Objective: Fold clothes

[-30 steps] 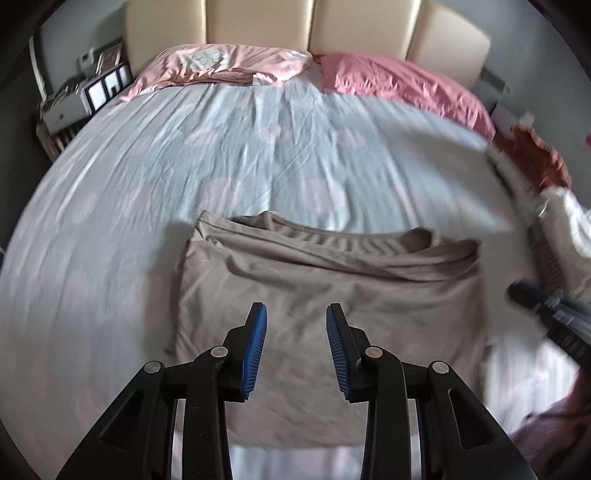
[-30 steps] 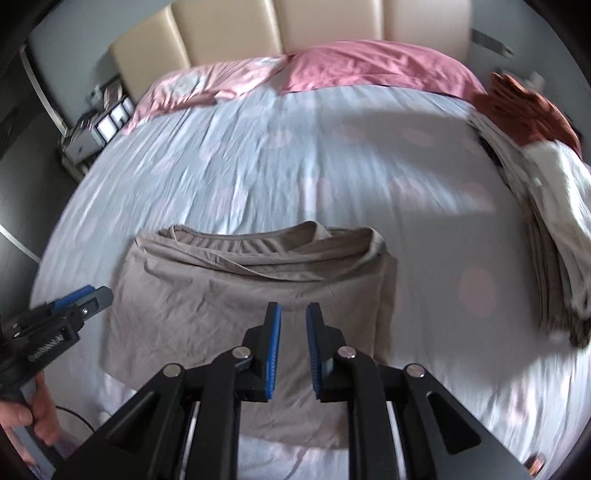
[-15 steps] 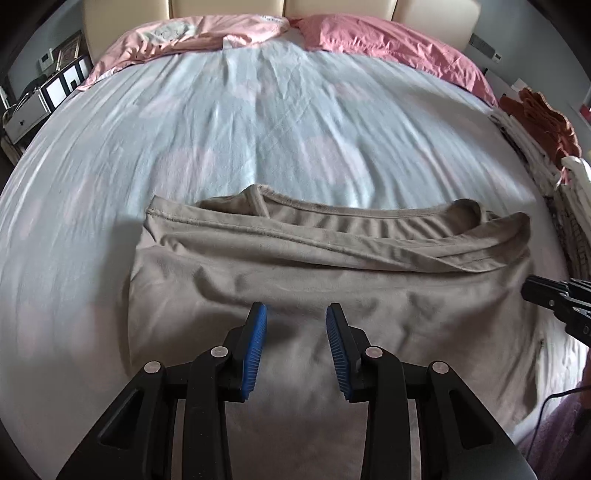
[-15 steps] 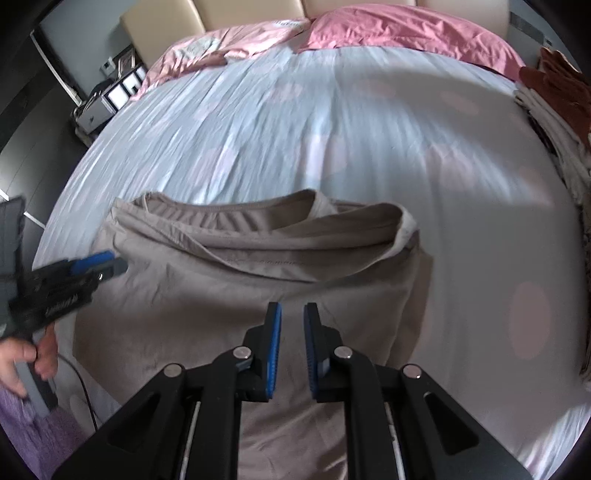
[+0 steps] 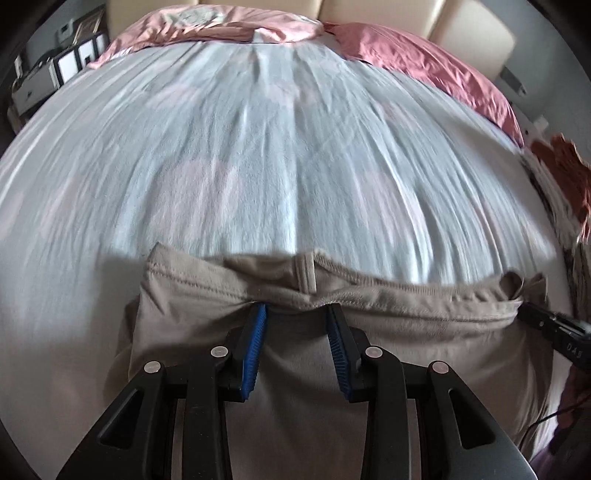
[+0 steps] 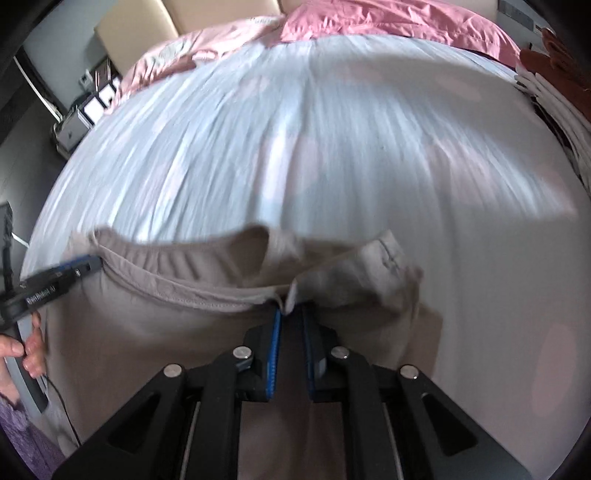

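A taupe folded garment (image 5: pixel 406 332) lies on the pale blue bedsheet (image 5: pixel 277 147), near the front edge. My left gripper (image 5: pixel 297 308) is open, its blue-padded tips at the garment's far folded hem on the left part. My right gripper (image 6: pixel 291 310) has its jaws close together, with a bit of the hem between the tips at the garment (image 6: pixel 166 332) right part. The right gripper's tip shows at the right edge of the left wrist view (image 5: pixel 532 315); the left gripper shows in the right wrist view (image 6: pixel 79 267).
Pink pillows (image 5: pixel 424 55) and a beige headboard (image 6: pixel 136 26) are at the far end. A stack of folded clothes (image 6: pixel 554 85) lies along the bed's right side. A nightstand with frames (image 5: pixel 59 74) stands at the far left.
Both grippers have moved forward and down across the garment to its far hem. The right gripper's tips now have hem fabric between them. The views are motion-blurred.
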Demonstrator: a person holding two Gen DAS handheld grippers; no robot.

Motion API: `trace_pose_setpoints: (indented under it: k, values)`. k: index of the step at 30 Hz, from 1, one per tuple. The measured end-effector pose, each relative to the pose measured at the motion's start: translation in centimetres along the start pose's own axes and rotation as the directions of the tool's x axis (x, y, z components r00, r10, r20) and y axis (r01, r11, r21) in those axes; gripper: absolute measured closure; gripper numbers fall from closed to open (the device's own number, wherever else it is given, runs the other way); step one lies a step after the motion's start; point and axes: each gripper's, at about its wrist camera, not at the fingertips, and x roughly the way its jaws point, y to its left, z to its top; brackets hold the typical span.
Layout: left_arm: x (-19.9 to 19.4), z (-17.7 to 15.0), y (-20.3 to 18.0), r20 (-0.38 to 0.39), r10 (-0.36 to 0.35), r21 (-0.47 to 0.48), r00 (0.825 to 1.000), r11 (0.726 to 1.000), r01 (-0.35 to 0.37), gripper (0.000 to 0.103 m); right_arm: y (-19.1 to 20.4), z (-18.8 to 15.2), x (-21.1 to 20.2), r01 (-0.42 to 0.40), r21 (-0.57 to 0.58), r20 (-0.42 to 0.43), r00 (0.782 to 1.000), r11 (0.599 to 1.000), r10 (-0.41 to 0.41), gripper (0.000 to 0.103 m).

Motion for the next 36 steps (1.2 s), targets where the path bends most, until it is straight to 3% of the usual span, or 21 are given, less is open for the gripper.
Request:
trace_pose_setpoints:
  k: [11,14,17,19,23,27,31,36]
  values:
    - [-1.9,1.7,1.0,0.106,0.048,-0.081,0.993,0.996,-0.039,0.068,-3.0,2.3,-0.5,-0.086,0.127,0.110,0.991,0.988,0.073,0.092]
    - [-3.5,2.0,1.7,0.124,0.021,-0.105,0.992,0.994,-0.008,0.068,-5.0,3.1,-2.5,-0.126,0.210,0.144,0.985,0.970,0.097,0.088]
    - [-4.1,1.8,1.8,0.094,-0.049,-0.118,0.994,0.991,0.060,0.068,-4.8,3.0,-3.5,-0.162,0.212,0.122,0.983,0.964,0.138,0.088]
    - [-4.1,1.4,0.8,0.067,-0.100,-0.097,0.993,0.990,0.106,0.068,-3.2,2.5,-3.5,-0.160,0.158,0.094,0.985,0.974,0.147,0.088]
    - [-3.8,0.2,-2.9,0.021,-0.111,0.040,0.994,0.993,0.110,0.068,0.9,1.5,-3.1,-0.155,0.010,0.026,0.988,0.988,0.155,0.088]
    - [-3.2,-0.8,-5.6,-0.043,-0.152,0.118,0.987,0.981,0.156,0.068,3.1,0.4,-2.1,-0.189,-0.039,-0.056,0.981,0.981,0.187,0.088]
    - [-1.3,-2.2,-8.0,-0.120,-0.136,0.190,0.983,0.969,0.158,0.068,3.6,-0.9,-0.3,-0.130,-0.071,-0.148,0.982,0.989,0.118,0.089]
    - [0.3,-1.8,-8.7,-0.123,-0.107,0.203,0.987,0.970,0.130,0.068,2.9,-0.1,1.3,-0.116,-0.046,-0.114,0.987,0.992,0.110,0.094]
